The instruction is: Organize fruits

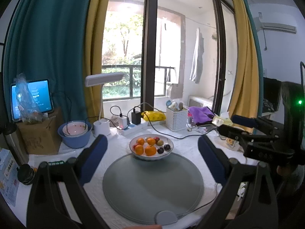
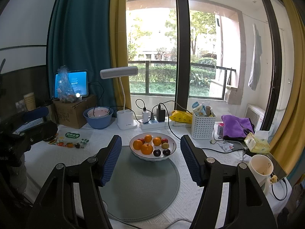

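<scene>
A white bowl (image 1: 169, 148) (image 2: 171, 153) stands on the far edge of a round grey mat (image 1: 152, 187) (image 2: 141, 187). In it lie several oranges (image 1: 150, 150) (image 2: 147, 148), dark plums (image 1: 167, 147) (image 2: 157, 153) and small red and green fruits (image 2: 165, 145). My left gripper (image 1: 152, 145) is open, its blue pads (image 1: 95, 158) wide apart on either side of the bowl and short of it. My right gripper (image 2: 150, 143) is open too, with nothing between its pads (image 2: 112, 158). Each gripper also shows at the edge of the other's view.
Behind the bowl stand a blue basin (image 2: 98, 117), a desk lamp (image 2: 125, 122), a power strip with chargers and cables (image 2: 152, 122), a white basket (image 2: 203, 126) and a purple cloth (image 2: 236, 124). A cup (image 2: 261, 169) is at the right, a fruit-printed bag (image 2: 70, 138) at the left.
</scene>
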Motion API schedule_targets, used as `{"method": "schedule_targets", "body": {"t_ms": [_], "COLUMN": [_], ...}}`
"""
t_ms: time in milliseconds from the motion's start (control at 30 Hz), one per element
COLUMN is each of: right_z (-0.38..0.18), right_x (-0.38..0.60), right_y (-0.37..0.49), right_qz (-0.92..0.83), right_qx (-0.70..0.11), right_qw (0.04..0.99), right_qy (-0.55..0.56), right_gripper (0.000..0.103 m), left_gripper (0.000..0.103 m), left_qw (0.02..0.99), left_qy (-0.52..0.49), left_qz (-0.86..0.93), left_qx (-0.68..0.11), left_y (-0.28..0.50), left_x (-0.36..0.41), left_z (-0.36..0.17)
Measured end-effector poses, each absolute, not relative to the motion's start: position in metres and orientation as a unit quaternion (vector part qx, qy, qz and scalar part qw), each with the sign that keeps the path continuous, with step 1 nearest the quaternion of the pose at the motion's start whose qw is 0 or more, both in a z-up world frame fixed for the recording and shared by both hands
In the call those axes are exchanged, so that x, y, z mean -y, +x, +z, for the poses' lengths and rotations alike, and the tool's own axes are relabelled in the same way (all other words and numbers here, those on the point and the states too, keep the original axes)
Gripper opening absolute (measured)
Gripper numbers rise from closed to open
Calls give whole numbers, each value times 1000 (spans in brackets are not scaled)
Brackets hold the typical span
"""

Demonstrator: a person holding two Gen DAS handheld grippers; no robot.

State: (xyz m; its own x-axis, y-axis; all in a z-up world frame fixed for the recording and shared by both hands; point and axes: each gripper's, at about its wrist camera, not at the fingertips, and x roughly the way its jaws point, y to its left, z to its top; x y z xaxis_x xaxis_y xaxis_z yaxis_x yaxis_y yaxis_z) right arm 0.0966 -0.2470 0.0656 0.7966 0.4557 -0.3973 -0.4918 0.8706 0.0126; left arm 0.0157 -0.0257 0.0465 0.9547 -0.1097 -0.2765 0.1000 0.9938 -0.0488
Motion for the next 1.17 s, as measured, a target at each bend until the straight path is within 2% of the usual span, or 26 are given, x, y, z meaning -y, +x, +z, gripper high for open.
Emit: {"method": "schedule_targets", "body": {"t_ms": [1167], "right_z": [66], "right_x": [247], "right_y": [98], "right_qz": [253], "right_qx": [-197], "right_qw": [946], "right_qy": [-51], "right_gripper": [67], "left_gripper": [97], "left_qw": [989], "left_qy": [-25], "left_qz": [-53], "left_qx": [-135], "left_y": [14], "left_x": [19], "left_z": [46]}}
